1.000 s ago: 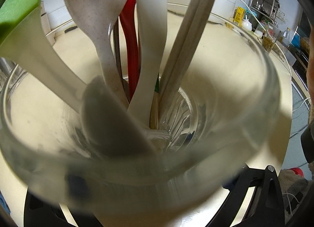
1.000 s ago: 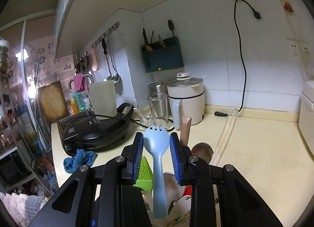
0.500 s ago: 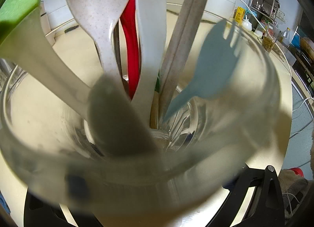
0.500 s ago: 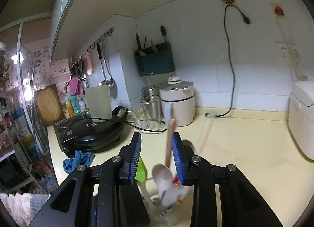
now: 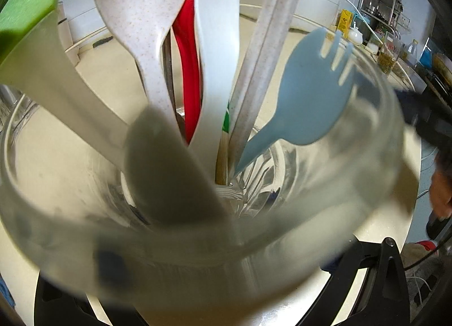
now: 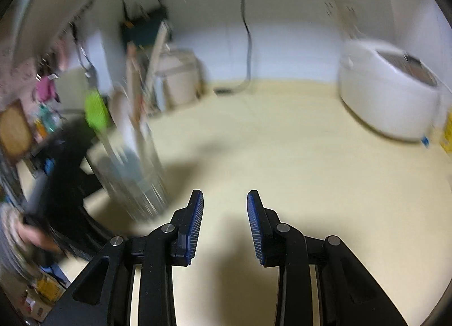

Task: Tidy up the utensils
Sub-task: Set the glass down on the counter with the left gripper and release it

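While my left gripper [image 5: 226, 283] clamped the glass jar [image 5: 367, 185], the blue spork [image 5: 305, 94] stood inside, leaning on its rim beside the white fork [image 5: 217, 43]. From my right wrist, the right gripper [image 6: 225, 199] hung apart and empty over the counter [image 6: 296, 142], the jar just to its left.

Black right gripper [image 6: 225, 199] with ribbed blue pads [image 6: 197, 221], silver screws.

Blue fork [image 5: 308, 94] upright among utensils in a clear glass [image 5: 367, 185] on cream counter [image 5: 107, 72]
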`<state>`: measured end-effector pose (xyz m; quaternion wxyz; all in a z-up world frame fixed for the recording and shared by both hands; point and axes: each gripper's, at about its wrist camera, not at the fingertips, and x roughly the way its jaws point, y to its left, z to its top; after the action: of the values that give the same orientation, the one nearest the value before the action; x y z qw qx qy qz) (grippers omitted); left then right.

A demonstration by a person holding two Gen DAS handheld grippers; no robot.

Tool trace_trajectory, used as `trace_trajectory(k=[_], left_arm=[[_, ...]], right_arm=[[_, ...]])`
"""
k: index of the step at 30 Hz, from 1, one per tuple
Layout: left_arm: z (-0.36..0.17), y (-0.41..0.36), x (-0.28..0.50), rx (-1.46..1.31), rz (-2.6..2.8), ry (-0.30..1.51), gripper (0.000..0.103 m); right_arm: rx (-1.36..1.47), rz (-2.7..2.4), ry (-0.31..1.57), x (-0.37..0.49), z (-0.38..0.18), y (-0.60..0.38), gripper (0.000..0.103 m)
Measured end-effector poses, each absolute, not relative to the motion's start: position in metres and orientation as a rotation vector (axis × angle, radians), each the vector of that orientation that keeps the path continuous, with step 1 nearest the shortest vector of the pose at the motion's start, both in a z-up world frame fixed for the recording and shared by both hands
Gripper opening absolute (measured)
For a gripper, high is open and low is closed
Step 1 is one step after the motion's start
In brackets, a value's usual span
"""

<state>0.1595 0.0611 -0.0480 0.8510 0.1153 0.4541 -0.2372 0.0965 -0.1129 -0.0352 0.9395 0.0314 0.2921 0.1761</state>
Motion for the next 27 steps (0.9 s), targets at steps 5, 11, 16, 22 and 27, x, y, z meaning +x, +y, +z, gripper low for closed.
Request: trace_trajectory(k=[5, 11, 16, 22, 27], left_arm=[[-0.048, 0.060, 0.159, 0.237, -0.487, 0.957, 0.103], [-0.048, 0.063, 0.149, 0.220, -0.484, 0.933, 0.102], [-0.048, 0.066, 0.150, 0.217, -0.463, 0.935, 0.103], [-0.048, 0.065, 0.151, 0.205, -0.432, 0.934, 0.102], [-0.041, 0.066, 0.130, 0.130, -0.397, 0.902, 0.102]], right_arm=[[0.062, 0.283, 0.700, 0.092, -0.067, -0.122, 0.032], [0.052, 0.223, 0.726, 0.093, -0.079, -0.133, 0.032], [0.038, 0.215, 0.718, 0.092, -0.078, -0.130, 0.032], [0.021, 0.203, 0.702, 0.089, -0.076, -0.125, 0.033], [0.068, 0.215, 0.703, 0.090, -0.076, -0.132, 0.033]])
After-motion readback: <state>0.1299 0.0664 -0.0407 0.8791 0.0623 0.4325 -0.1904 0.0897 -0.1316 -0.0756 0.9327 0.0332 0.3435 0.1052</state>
